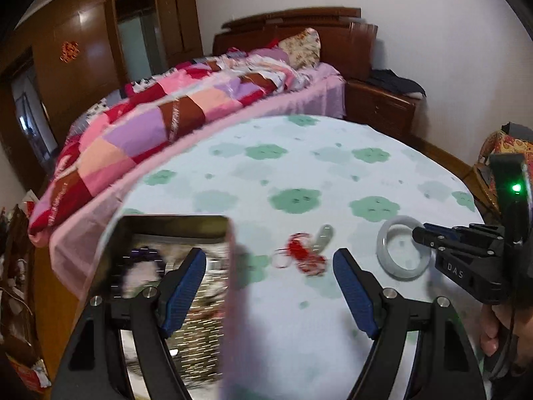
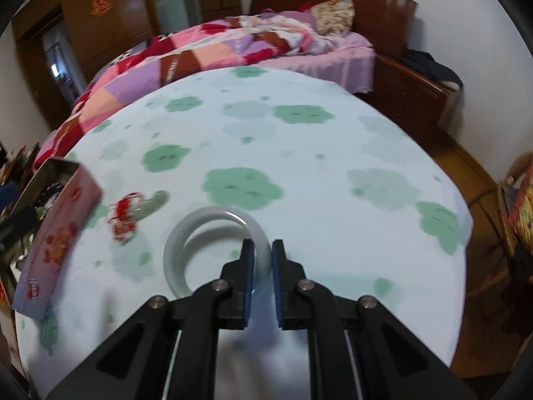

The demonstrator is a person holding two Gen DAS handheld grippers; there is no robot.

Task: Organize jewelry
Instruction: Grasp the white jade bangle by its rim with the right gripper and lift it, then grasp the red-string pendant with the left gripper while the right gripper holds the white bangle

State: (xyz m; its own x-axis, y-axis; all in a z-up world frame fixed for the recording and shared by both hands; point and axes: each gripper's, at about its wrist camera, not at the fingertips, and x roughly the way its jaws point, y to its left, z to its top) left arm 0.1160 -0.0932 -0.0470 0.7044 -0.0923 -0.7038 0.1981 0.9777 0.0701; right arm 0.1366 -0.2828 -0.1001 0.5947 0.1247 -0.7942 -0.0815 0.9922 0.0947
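A pale jade bangle (image 2: 186, 233) lies on the round table (image 2: 299, 173) with a green-flowered cloth; it also shows in the left wrist view (image 1: 396, 260). My right gripper (image 2: 263, 250) is shut on the bangle's right side. A red-tasselled jade pendant (image 1: 308, 250) lies mid-table, also in the right wrist view (image 2: 133, 210). An open metal tin (image 1: 173, 230) with a pink floral side holds dark beads at the left. My left gripper (image 1: 269, 260) is open, its left finger over the tin, its right finger (image 1: 353, 286) near the pendant.
A bed (image 1: 186, 106) with a patchwork quilt runs behind the table. A wooden nightstand (image 1: 383, 106) and wardrobe (image 1: 86, 40) stand beyond. A wicker chair (image 2: 519, 206) is at the right.
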